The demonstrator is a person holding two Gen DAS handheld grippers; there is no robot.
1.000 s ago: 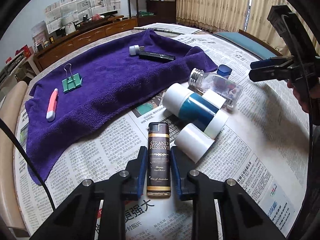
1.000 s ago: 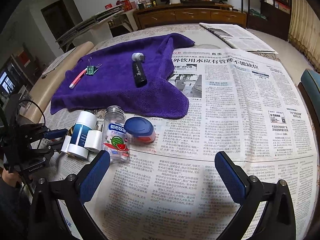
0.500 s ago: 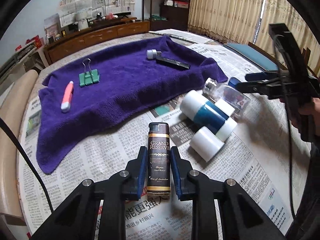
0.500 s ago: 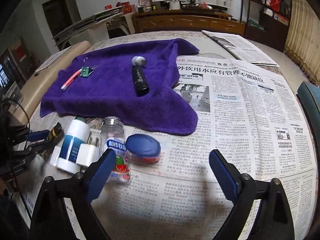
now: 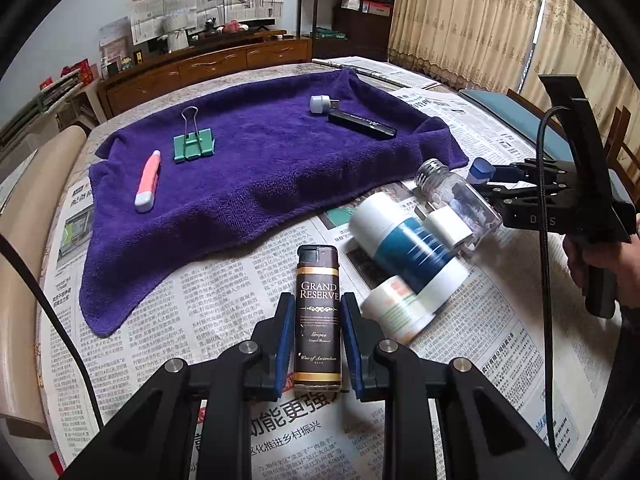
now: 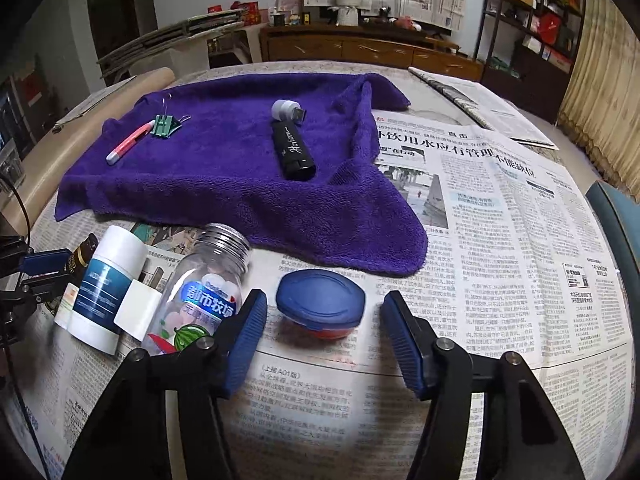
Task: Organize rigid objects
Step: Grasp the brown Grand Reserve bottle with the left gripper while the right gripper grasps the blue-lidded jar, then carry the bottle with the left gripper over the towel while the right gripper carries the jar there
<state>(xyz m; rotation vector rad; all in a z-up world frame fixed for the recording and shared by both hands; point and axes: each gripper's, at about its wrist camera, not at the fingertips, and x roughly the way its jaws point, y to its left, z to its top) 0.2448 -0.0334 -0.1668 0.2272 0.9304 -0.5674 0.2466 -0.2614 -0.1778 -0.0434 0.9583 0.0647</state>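
My left gripper (image 5: 318, 344) is shut on a brown "Grand Reserve" lighter (image 5: 318, 312), held above the newspaper. My right gripper (image 6: 324, 338) is open, its jaws on either side of a blue-lidded round container (image 6: 321, 302) that sits on the newspaper. A purple towel (image 5: 260, 160) holds a pink pen (image 5: 148, 180), a green binder clip (image 5: 193, 146), a white USB plug (image 5: 321, 103) and a black lighter (image 5: 362, 124). A clear empty bottle (image 6: 200, 292), a blue-and-white tube (image 5: 408, 244) and a small white jar (image 5: 396, 308) lie beside the towel.
Newspaper (image 6: 500, 240) covers the round table. A chair back (image 5: 36, 208) stands at the left edge, a teal chair seat (image 5: 512, 108) at the right. A wooden sideboard (image 5: 200, 68) and shelves stand behind the table.
My right gripper has moved forward and down and its jaws have narrowed around the blue-lidded container. My left gripper has lifted and pulled back with the lighter still in it.
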